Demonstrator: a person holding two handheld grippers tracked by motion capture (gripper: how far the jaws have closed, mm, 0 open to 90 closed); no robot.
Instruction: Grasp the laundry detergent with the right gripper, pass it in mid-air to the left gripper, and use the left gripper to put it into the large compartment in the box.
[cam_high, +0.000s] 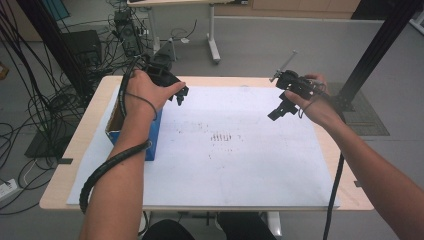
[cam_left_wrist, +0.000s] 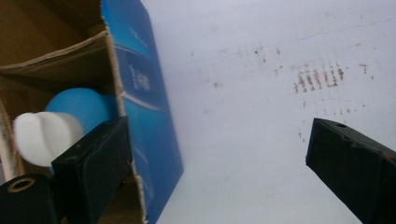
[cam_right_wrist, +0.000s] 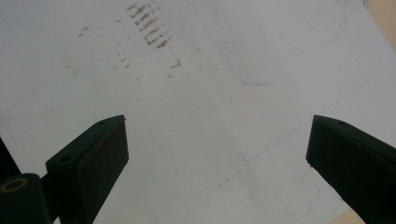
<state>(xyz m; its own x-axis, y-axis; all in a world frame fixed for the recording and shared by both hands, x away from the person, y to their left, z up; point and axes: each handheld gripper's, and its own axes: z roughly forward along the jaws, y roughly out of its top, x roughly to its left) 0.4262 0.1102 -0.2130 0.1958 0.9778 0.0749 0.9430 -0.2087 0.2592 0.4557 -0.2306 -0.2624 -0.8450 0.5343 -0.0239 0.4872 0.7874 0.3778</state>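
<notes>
Two hand-held claws hang above a paper-covered counter (cam_high: 240, 165), both with jaws spread wide and nothing between them. The left claw (cam_high: 181, 95) hovers just past the rim of a blue cardboard box (cam_high: 152, 137) that stands at the counter's left side; in the left gripper view its jaws gape with bare white paper between them, and one jaw overlaps the box's torn blue wall (cam_left_wrist: 144, 116). Inside the box, just behind that jaw, lies a blue bottle (cam_left_wrist: 79, 105) with a white cap (cam_left_wrist: 44, 135), touching neither pad. The claw grips nothing.

The right claw (cam_high: 281, 110) is held well apart from the left, over the paper's far right part, tilted down toward the sheet. In the right gripper view its jaws stand just as wide, with the white sheet (cam_right_wrist: 210, 140) under them, marked by brownish smudges (cam_right_wrist: 149, 32) ahead of the claw and a faint drawn outline (cam_right_wrist: 289, 60) off to one side. It holds and touches nothing. A coiled cable (cam_high: 107, 167) trails along the person's left forearm.
</notes>
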